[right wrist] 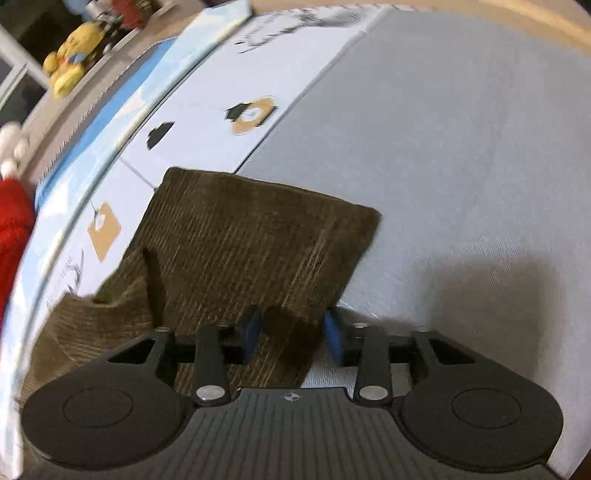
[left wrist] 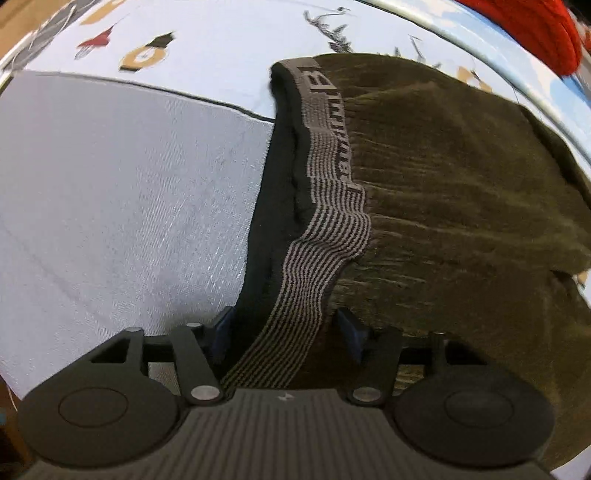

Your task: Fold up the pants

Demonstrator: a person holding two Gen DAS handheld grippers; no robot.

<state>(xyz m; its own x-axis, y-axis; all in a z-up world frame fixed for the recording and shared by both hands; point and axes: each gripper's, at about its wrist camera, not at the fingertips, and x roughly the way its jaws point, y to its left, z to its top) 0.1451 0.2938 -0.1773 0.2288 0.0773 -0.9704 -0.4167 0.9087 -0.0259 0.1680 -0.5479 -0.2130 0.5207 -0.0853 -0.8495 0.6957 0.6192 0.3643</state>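
Observation:
Dark olive ribbed pants (left wrist: 461,206) with a grey striped elastic waistband (left wrist: 325,229) lie on a grey sheet (left wrist: 122,192). In the left wrist view the waistband runs between the blue pads of my left gripper (left wrist: 286,328), whose jaws stand apart around it. In the right wrist view the pants (right wrist: 243,243) lie folded, and a corner of the cloth sits between the blue pads of my right gripper (right wrist: 293,334), whose jaws are also apart around it.
A pale blue printed cover (right wrist: 221,122) borders the grey sheet (right wrist: 461,166). A red knitted item (left wrist: 535,29) lies beyond the pants. A yellow plush toy (right wrist: 74,55) sits on a shelf at the far left.

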